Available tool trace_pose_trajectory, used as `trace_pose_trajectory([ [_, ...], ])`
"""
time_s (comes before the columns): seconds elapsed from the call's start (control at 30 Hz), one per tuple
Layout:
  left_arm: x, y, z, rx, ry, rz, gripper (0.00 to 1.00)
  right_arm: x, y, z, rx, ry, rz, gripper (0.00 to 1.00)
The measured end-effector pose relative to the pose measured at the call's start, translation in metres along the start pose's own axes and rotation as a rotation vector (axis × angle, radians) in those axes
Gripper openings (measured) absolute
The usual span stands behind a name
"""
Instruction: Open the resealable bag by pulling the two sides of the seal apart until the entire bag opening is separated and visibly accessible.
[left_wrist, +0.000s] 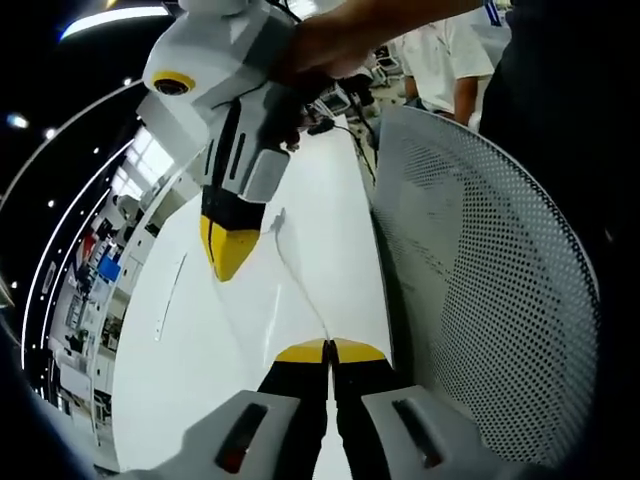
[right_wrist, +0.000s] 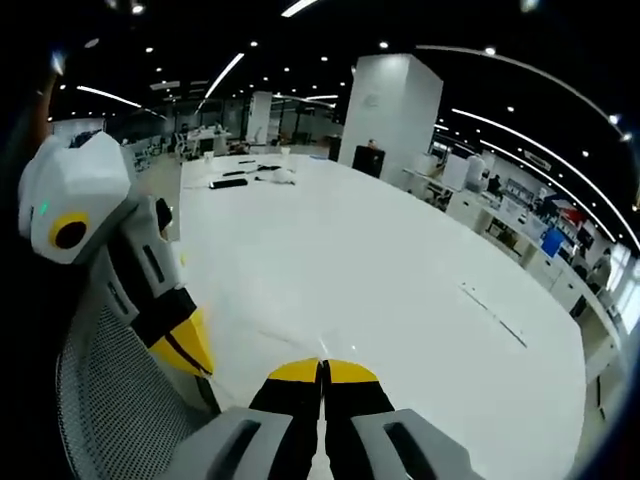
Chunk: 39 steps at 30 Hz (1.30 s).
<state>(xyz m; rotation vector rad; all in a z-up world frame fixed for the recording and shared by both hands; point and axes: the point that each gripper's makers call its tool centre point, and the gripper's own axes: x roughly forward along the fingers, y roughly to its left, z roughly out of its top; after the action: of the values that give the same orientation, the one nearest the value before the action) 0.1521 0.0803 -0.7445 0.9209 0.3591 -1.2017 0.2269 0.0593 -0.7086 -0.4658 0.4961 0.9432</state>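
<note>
A clear, nearly invisible resealable bag (left_wrist: 290, 275) hangs stretched between the two grippers above the white table (left_wrist: 330, 190). Its thin edge runs from my left gripper (left_wrist: 328, 350), whose yellow-tipped jaws are pressed together on it, up toward my right gripper (left_wrist: 230, 255). A hand (left_wrist: 330, 40) holds that right gripper. In the right gripper view my right gripper (right_wrist: 322, 370) is shut on the film, which shows faintly as creases (right_wrist: 300, 342) in front of the tips. My left gripper (right_wrist: 190, 350) comes in from the left there, close by.
A grey mesh chair back (left_wrist: 480, 280) stands right beside the grippers, also at the lower left (right_wrist: 110, 400). The long white table (right_wrist: 380, 260) has small dark items (right_wrist: 245, 178) at its far end. A person in a white shirt (left_wrist: 445, 60) stands beyond.
</note>
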Motion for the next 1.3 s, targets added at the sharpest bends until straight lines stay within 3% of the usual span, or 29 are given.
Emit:
trace_pose_trajectory([
  [0.5, 0.0, 0.032, -0.002, 0.012, 0.009, 0.086, 0.0, -0.005, -0.023, 0.047, -0.104, -0.068, -0.054, 0.0],
  [0.77, -0.003, 0.051, -0.006, -0.015, 0.007, 0.134, 0.0, -0.002, -0.031, 0.063, -0.142, -0.089, -0.06, 0.0],
  [0.93, -0.001, 0.048, -0.009, -0.02, 0.018, 0.122, 0.0, 0.007, -0.029, 0.053, -0.151, -0.063, -0.054, 0.0],
  [1.3, 0.014, 0.027, -0.026, -0.07, 0.053, 0.052, 0.0, 0.027, -0.008, 0.004, -0.089, 0.035, 0.01, 0.0],
])
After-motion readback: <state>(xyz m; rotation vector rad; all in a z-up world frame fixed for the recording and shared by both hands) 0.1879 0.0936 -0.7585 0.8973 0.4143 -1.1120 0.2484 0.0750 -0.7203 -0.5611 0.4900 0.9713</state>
